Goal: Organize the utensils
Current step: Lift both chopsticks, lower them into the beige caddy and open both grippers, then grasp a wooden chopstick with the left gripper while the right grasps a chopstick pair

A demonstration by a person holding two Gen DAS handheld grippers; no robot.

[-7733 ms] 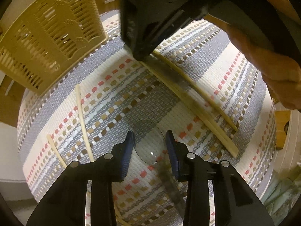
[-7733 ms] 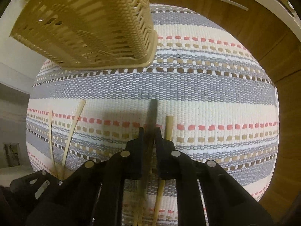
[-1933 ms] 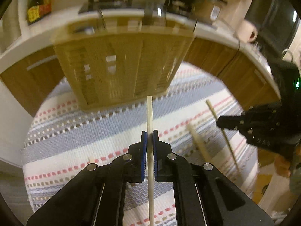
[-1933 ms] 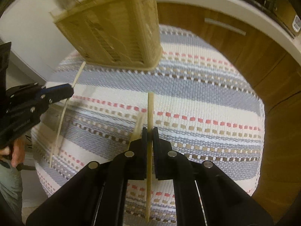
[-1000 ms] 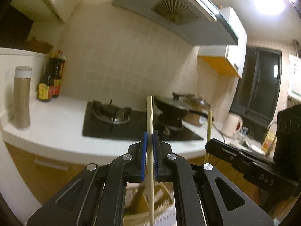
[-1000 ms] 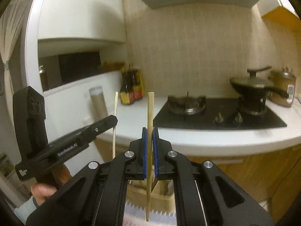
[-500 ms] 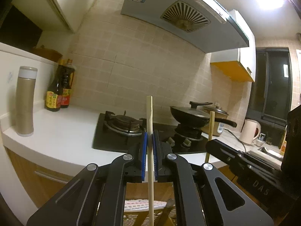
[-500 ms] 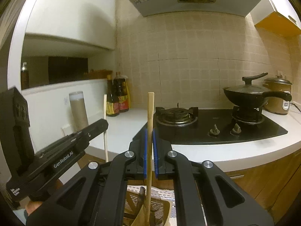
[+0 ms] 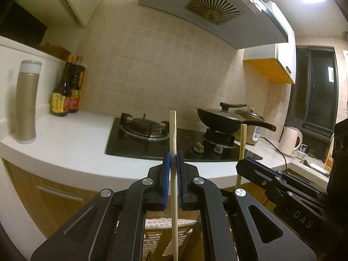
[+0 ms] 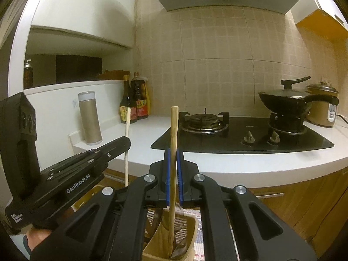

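Observation:
My left gripper is shut on a pale bamboo chopstick held upright above the tan slotted utensil basket. My right gripper is shut on a second bamboo chopstick, also upright; its lower end reaches down into the basket, beside dark utensils standing there. Each gripper shows in the other's view: the right one with its chopstick, the left one with its chopstick.
Behind is a white kitchen counter with a black gas hob, a lidded wok, a rice cooker, sauce bottles, a tan flask and a white kettle. Wooden cabinet fronts are below.
Both grippers lifted their chopsticks off the striped mat and turned them upright over the basket. In the last half second the right chopstick's lower end has come down further into the basket.

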